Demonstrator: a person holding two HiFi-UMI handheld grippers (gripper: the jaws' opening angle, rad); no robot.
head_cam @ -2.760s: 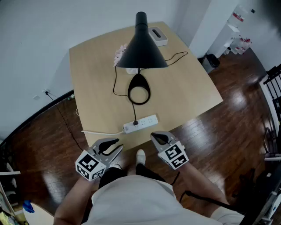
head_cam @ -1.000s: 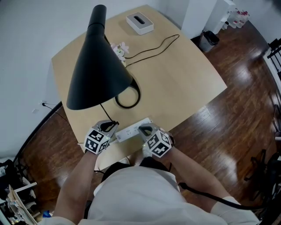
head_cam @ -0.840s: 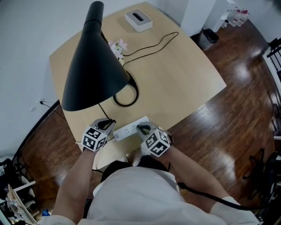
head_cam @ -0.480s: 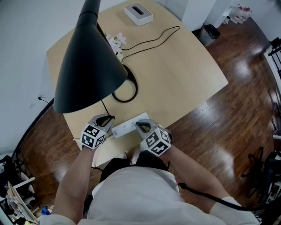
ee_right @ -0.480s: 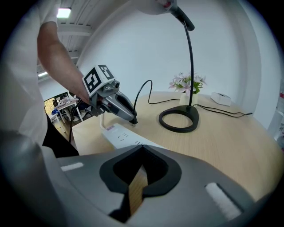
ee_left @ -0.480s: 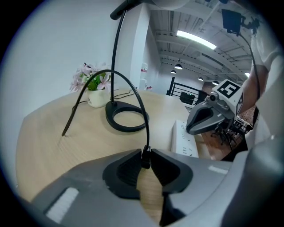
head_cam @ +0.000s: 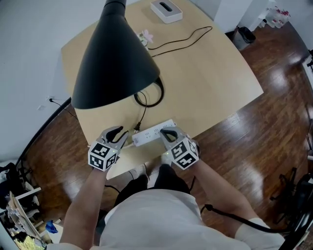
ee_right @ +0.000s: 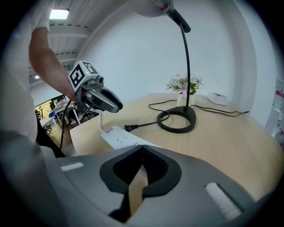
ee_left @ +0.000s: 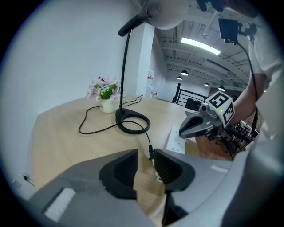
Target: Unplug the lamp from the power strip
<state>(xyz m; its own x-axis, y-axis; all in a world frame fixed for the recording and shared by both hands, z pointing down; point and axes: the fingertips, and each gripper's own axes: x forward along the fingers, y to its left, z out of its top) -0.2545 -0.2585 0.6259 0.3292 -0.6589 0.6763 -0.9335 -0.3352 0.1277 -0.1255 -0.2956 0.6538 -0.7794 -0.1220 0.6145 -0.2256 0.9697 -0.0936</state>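
Note:
The black lamp has a large shade (head_cam: 117,53) and a ring base (head_cam: 151,95). Its cord ends in a black plug (head_cam: 137,128) at the left end of the white power strip (head_cam: 154,133), near the table's front edge. Whether the plug sits in a socket I cannot tell. My left gripper (head_cam: 119,132) is just left of the plug, slightly open and empty. In the left gripper view the plug (ee_left: 151,153) shows beyond the gap. My right gripper (head_cam: 168,133) is shut over the strip's right part, and the strip (ee_right: 120,137) runs under its jaws.
The wooden table (head_cam: 215,83) also bears a white box (head_cam: 166,10), a small flower pot (head_cam: 145,35) and a second black cord (head_cam: 186,36) at the back. Dark wood floor surrounds the table. The lamp shade hangs high over the table's left half.
Nearly three seconds ago both grippers hung short of the table's edge; they now sit at the power strip. Over the last second the view shifted, and the grippers stayed by the strip.

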